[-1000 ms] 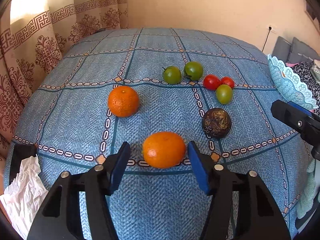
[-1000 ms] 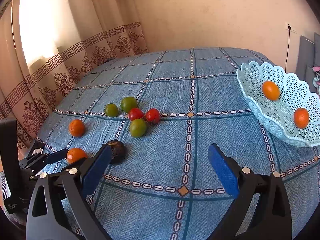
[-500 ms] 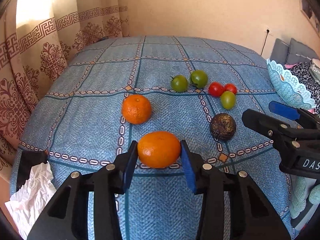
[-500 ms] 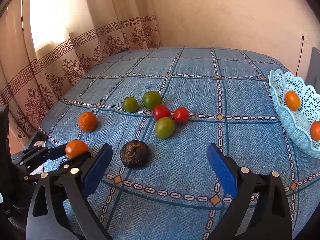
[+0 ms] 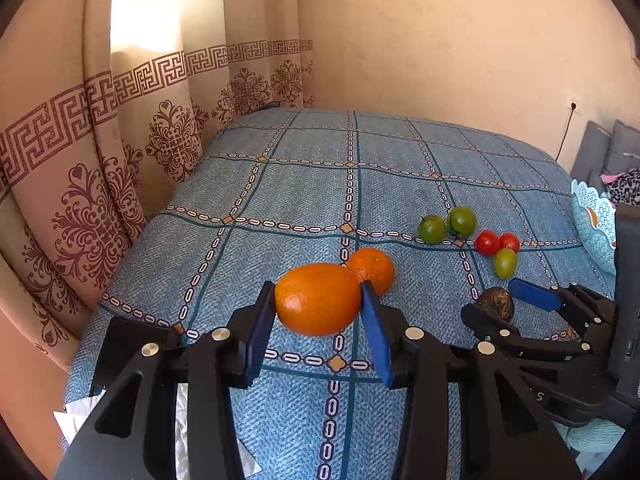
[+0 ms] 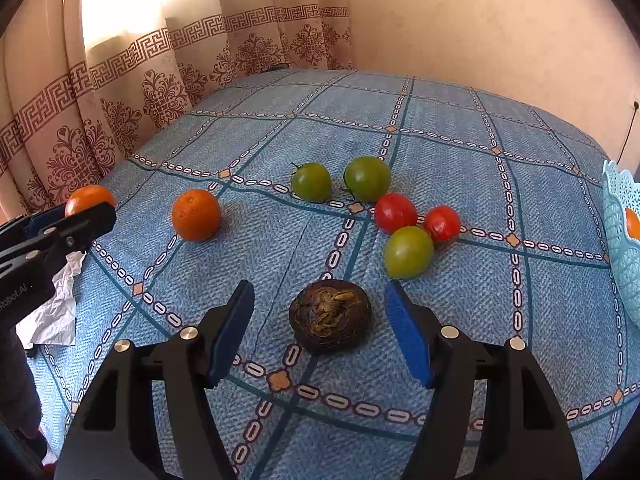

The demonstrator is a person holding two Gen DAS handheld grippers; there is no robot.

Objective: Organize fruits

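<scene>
**Left holds orange; right straddles dark fruit**

I saw the left gripper (image 5: 319, 310) clamped on an orange (image 5: 318, 298), raised clear of the blue cloth (image 5: 280, 184), angled forward. A second orange (image 5: 372, 268) sat just behind. My right gripper (image 6: 320, 332) hung low, jaws spread either side of the dark wrinkled fruit (image 6: 330, 316), touching neither pad. Tomatoes (image 6: 400, 214) clustered beyond; basket (image 6: 622, 248) far right.
</scene>
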